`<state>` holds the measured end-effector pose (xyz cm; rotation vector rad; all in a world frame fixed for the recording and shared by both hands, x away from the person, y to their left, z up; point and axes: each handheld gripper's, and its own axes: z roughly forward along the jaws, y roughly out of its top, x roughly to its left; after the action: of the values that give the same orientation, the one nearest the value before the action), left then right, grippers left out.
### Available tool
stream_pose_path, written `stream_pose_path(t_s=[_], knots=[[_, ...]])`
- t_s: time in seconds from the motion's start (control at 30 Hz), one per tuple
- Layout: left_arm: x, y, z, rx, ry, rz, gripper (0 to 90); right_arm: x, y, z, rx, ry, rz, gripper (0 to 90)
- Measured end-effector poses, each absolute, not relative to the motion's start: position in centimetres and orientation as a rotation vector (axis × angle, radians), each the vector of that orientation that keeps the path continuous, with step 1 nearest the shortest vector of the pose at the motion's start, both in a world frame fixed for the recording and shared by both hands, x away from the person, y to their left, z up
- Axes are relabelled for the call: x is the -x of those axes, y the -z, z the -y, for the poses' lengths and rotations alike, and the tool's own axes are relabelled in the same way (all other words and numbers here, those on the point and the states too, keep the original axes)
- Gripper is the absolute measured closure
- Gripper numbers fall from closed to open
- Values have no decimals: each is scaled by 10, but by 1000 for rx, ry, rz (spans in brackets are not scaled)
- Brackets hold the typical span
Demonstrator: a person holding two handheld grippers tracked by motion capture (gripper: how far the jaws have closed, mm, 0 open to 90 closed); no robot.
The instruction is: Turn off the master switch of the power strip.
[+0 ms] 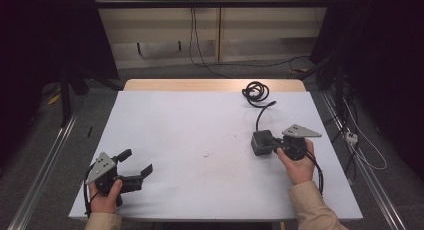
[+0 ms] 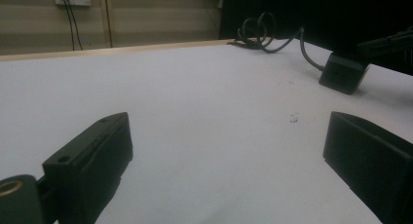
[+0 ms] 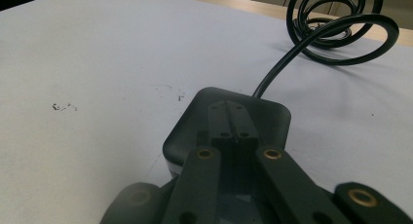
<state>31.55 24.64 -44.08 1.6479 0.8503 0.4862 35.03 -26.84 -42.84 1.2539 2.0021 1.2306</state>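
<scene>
**Two grippers on the white table, power brick at the right**

Starting at the left: the left gripper (image 1: 135,162) sits near the table's (image 1: 200,140) front-left corner, held in the left hand (image 1: 106,197), jaws spread wide with nothing between them. From its own camera the two black jaws frame bare white surface, and a few small dark specks (image 2: 293,119) lie on the table ahead.

Moving right, the black adapter brick (image 1: 261,142) lies toward the table's right side. The right gripper (image 1: 272,146) is up against it, the right hand (image 1: 299,165) behind. In the right gripper view the jaws are drawn together, tips meeting over the brick's (image 3: 229,121) top; whether they pinch anything there is hard to make out.

From the brick a black cord (image 1: 260,117) runs to a coil (image 1: 256,92) at the table's far edge. Beyond the table, floor cables fade into dark surroundings.
</scene>
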Motion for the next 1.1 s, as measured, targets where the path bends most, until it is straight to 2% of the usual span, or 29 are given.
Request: stream_pose_path(t_s=[1.0, 1.1], knots=[[-316, 441, -247, -1645, -483, -848, 36, -350, 425, 270, -1262, -1296, -1995, 900], [-316, 440, -247, -1641, -484, -850, 36, -350, 425, 270, -1277, -1305, -1989, 805]])
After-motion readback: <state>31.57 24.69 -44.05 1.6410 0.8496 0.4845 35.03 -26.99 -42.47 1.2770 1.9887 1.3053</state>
